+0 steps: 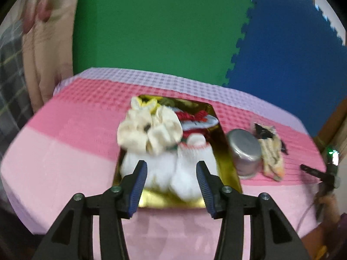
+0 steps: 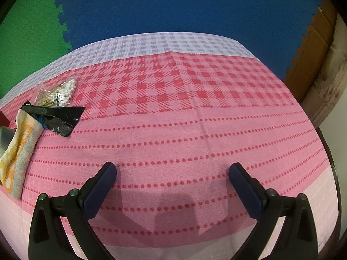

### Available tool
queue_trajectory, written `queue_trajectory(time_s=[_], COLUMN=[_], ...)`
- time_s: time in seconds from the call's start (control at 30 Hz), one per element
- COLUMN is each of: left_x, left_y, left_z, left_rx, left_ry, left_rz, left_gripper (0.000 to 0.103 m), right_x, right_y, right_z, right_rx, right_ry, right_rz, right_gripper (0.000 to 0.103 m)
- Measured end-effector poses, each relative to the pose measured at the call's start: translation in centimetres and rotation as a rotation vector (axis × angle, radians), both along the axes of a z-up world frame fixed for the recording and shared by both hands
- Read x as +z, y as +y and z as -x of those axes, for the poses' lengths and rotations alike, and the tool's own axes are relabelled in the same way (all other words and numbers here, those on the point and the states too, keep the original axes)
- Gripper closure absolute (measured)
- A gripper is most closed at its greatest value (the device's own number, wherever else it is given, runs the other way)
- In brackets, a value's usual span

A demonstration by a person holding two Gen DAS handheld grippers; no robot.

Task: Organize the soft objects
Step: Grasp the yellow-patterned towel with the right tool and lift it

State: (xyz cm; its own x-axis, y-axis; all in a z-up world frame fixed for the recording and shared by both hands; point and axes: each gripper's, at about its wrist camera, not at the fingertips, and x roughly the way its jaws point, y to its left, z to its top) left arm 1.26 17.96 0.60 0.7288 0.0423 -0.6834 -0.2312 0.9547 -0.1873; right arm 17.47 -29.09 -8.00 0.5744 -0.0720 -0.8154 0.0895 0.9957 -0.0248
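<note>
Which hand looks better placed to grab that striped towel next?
The right, probably. The striped towel lies just beside the open right gripper, while the open left gripper faces the gold tray of soft toys.

On the table (image 1: 65,130) ahead of me a tray (image 1: 229,173) sits near the middle, soft toys (image 1: 151,134) piled in it. Just right of the tray stands a metal pot (image 1: 246,151), and right of that lies a folded towel (image 1: 272,158). A plastic bag (image 2: 54,117) rests on the towel's far end, a pack of cotton swabs (image 2: 58,95) behind it.
</note>
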Motion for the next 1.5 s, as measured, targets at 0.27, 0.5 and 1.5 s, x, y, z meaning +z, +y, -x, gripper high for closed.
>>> queue_trajectory(time_s=[0.27, 0.5, 1.5], left_x=[-2.7, -1.8, -0.4], left_y=[-1.2, -1.3, -0.9], left_z=[5.1, 5.4, 6.0], left_rx=[-0.002, -0.023, -0.01], left_ry=[0.049, 0.019, -0.02], left_rz=[0.096, 0.068, 0.019], left_gripper=[0.055, 0.055, 0.055], right_x=[3.5, 4.5, 1.4], right_y=[7.3, 15.9, 16.4], right_z=[2.7, 2.0, 4.1], right_rx=[0.173, 0.281, 0.37], right_ry=[-0.008, 0.058, 0.09], right_rz=[-0.238, -0.257, -0.2], right_gripper=[0.0, 0.001, 0.075])
